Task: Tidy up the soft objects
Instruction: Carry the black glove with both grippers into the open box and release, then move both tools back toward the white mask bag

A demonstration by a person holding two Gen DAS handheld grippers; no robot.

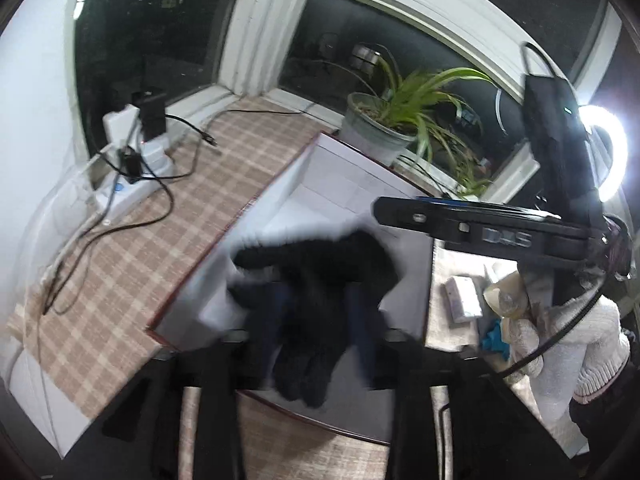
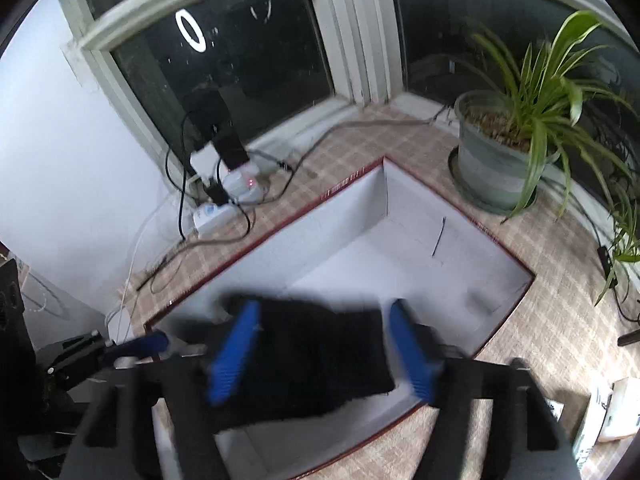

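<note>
A black knit glove [image 1: 316, 312] hangs over the white, red-rimmed box [image 2: 420, 216], between the left gripper [image 1: 316, 344] and the wide-spread right gripper [image 2: 324, 348]; whether the left holds it cannot be told. Snagging the near rim could spill it; the box interior is open.

I see a dim night scene, the window panes [image 2: 240, 60] black. My main light is a ring lamp [image 1: 606, 152] blown out to white glare at the right edge of the left wrist view, and its circle reflects in the glass [image 2: 190, 36] on the right wrist view. Both pictures bend strongly at the rim, with dark corners. Motion blur smears the black gloves [image 1: 316, 304] and the blue fingertips [image 2: 234, 354], and the plant leaves [image 2: 548, 92] look soft. The white box wall [image 2: 340, 216] reads grey and shadowed
</note>
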